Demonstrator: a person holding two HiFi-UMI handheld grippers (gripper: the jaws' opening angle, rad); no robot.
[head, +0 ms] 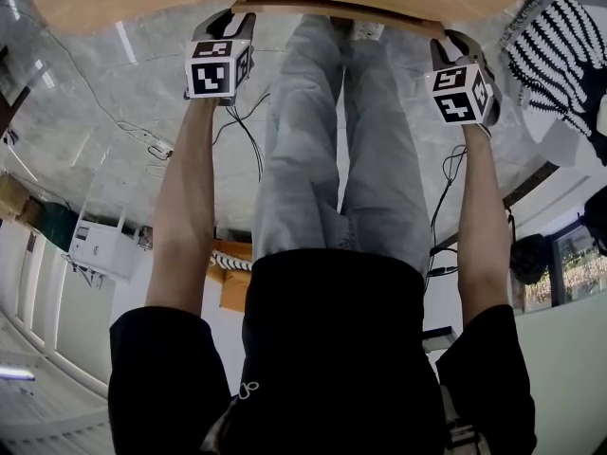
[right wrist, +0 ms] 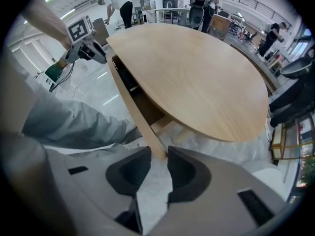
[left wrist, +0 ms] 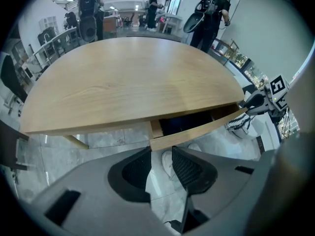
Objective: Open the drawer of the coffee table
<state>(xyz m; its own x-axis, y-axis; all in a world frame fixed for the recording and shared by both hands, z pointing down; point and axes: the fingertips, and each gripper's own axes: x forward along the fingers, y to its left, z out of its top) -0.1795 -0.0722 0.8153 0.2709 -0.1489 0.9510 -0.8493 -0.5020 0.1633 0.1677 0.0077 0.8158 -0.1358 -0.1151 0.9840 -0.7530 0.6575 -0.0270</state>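
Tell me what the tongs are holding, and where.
The drawer front: left tongs pinch its left end, right tongs its right end.

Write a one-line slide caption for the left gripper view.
Left gripper pinches one end of the partly open drawer front beneath the tabletop; right gripper holds the other.

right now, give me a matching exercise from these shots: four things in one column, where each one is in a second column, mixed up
Things
1. drawer front
2. left tool
3. right tool
4. striped item

Places
a. on the floor, right of the right tool
b. at the drawer front's left end
c. pulled out a little from under the table top
d. at the drawer front's right end

Pairs: 1-c, 2-b, 3-d, 4-a
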